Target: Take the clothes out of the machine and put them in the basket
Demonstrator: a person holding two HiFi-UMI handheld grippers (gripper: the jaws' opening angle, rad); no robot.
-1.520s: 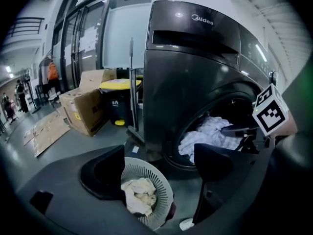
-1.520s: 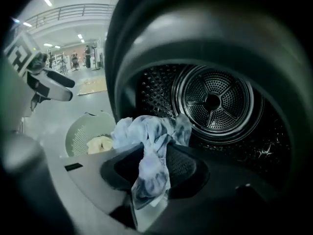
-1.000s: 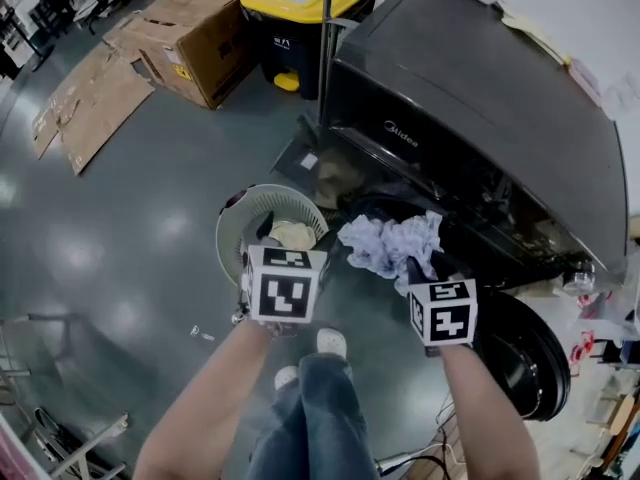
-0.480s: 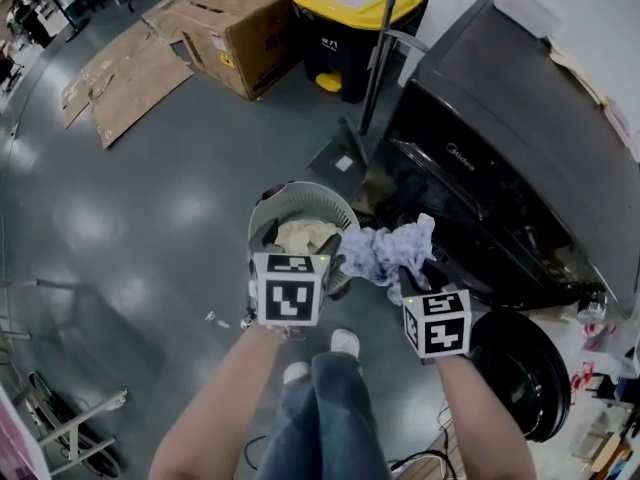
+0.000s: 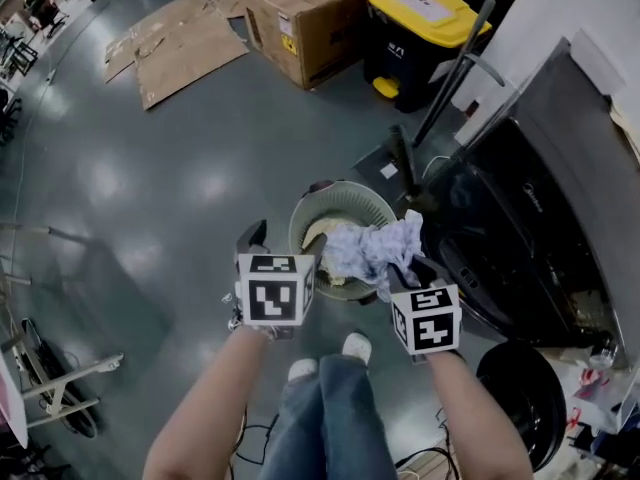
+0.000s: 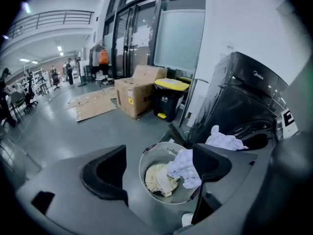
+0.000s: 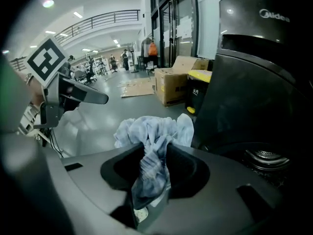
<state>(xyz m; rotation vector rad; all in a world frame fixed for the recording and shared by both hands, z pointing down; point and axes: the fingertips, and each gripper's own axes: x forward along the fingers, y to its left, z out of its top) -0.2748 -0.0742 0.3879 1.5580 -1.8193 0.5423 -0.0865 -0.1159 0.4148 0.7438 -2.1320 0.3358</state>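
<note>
My right gripper (image 5: 402,268) is shut on a crumpled pale blue cloth (image 5: 368,248), which hangs over the near right rim of the round white basket (image 5: 340,192) on the floor. A cream garment (image 5: 314,232) lies inside the basket. In the right gripper view the cloth (image 7: 152,130) is pinched between the jaws and bunches out past them. My left gripper (image 5: 272,250) stands open and empty just left of the basket, whose rim (image 6: 146,155) shows between its jaws. The dark washing machine (image 5: 530,228) is at the right, its round door (image 5: 525,388) swung open.
A cardboard box (image 5: 310,18), a black bin with a yellow lid (image 5: 420,26) and flattened cardboard (image 5: 180,48) lie beyond the basket. A dustpan and handle (image 5: 405,158) stand by the machine. The person's legs and shoes (image 5: 325,408) are below the grippers. A metal frame (image 5: 55,388) sits far left.
Both grippers have swung left, away from the machine's opening. The blue cloth, held the whole time, now hangs over the basket's rim, and the left gripper has passed to the basket's left side.
</note>
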